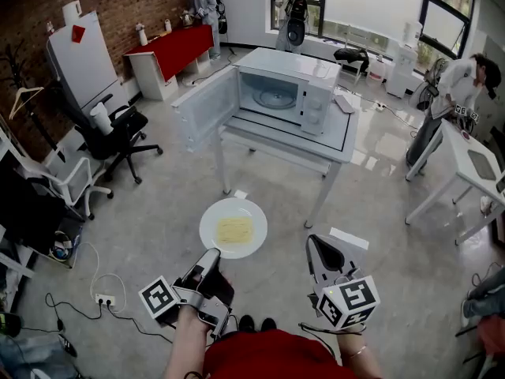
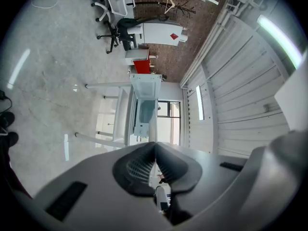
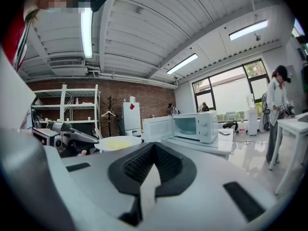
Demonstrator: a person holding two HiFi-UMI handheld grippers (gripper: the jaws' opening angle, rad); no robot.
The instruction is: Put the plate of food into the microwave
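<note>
The plate (image 1: pixel 213 215) with yellow food (image 1: pixel 235 230) on it is up in the air over the floor (image 1: pixel 150 212), in front of the near edge of the white table (image 1: pixel 341 142). The left gripper (image 1: pixel 211 254) pinches the plate's near rim, its jaws closed on it. The right gripper (image 1: pixel 314 242) is near the plate but apart from it, its jaws pressed together with nothing in them. The microwave (image 1: pixel 316 85) sits on the table, and its door (image 1: pixel 207 107) is wide open.
</note>
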